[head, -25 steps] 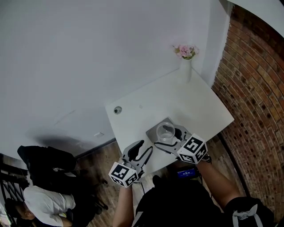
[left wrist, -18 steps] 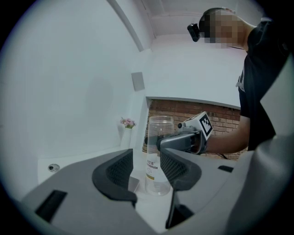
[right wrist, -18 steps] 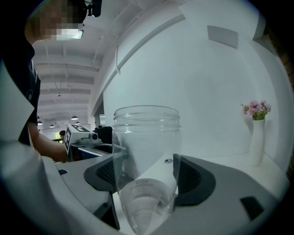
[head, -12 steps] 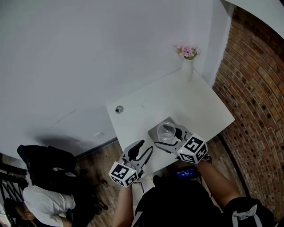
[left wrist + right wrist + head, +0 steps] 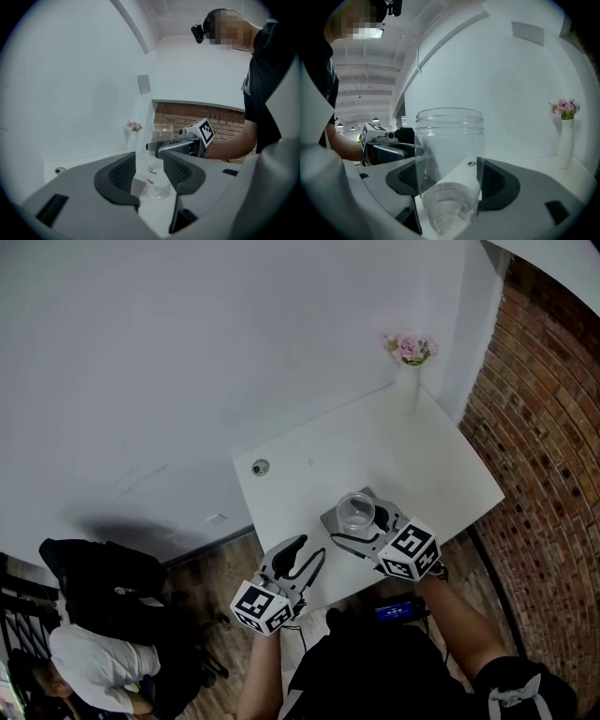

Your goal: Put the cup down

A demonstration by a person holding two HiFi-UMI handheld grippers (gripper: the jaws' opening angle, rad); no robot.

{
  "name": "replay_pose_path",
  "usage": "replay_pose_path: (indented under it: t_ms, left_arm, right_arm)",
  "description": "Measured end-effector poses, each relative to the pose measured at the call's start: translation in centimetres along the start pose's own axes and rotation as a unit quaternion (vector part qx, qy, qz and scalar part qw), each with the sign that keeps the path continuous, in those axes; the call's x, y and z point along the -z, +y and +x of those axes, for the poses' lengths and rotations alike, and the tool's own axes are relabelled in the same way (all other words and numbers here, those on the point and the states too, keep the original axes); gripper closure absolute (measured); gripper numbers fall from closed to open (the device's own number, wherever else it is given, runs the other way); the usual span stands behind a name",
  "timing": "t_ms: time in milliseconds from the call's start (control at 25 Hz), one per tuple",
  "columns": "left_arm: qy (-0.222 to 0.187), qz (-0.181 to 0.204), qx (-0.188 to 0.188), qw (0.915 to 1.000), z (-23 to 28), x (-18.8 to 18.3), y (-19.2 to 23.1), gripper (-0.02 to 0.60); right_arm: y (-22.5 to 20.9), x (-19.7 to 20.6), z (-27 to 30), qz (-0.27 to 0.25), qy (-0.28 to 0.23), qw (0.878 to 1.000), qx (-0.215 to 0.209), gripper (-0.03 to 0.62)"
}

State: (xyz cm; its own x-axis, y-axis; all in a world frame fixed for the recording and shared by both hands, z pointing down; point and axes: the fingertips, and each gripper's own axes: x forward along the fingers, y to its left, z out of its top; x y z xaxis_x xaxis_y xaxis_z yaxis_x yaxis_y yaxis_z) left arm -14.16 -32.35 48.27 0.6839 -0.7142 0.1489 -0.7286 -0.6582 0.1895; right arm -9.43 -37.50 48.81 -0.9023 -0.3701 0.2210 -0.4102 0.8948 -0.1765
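A clear plastic cup (image 5: 355,512) stands upright between the jaws of my right gripper (image 5: 367,521), over the near part of the white table (image 5: 422,465). The right gripper view shows the cup (image 5: 449,154) filling the gap of the right gripper (image 5: 450,180), with both pads against its sides. From the left gripper view, the cup (image 5: 158,164) has its base at or just above the tabletop; I cannot tell whether it touches. My left gripper (image 5: 305,547) hangs at the table's near left edge, open and empty, and its jaws (image 5: 149,171) point toward the cup.
A white vase of pink flowers (image 5: 412,362) stands at the table's far right corner. A round grommet (image 5: 261,467) sits near the far left corner. A brick wall (image 5: 553,427) runs along the right. A seated person (image 5: 84,652) and dark bags (image 5: 103,577) are on the floor at left.
The head view has shifted slightly. Relative to the table, the cup and both grippers have hardly moved, and the grip is the same.
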Motion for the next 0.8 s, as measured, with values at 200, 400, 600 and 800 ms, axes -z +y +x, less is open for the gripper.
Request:
replay_pose_path:
  t_ms: [200, 400, 600, 800]
  left_arm:
    - [0.006, -0.004, -0.018, 0.9998, -0.2, 0.0, 1.2, 0.391]
    - [0.011, -0.020, -0.035, 0.9991, -0.7, 0.6, 2.4, 0.391]
    - [0.019, -0.039, -0.061, 0.9972, -1.6, 1.4, 3.6, 0.391]
    - [0.018, -0.053, -0.071, 0.9959, -1.9, 1.8, 5.2, 0.391]
  right_arm:
    - [-2.7, 1.5, 2.5, 0.016, 0.005, 1.000, 0.004, 0.247]
    - [-5.8, 3.6, 6.0, 0.010, 0.020, 1.000, 0.013, 0.247]
    - [-6.9, 6.0, 9.2, -0.015, 0.045, 0.999, 0.003, 0.247]
    - [-7.3, 6.5, 10.9, -0.030, 0.035, 0.999, -0.007, 0.247]
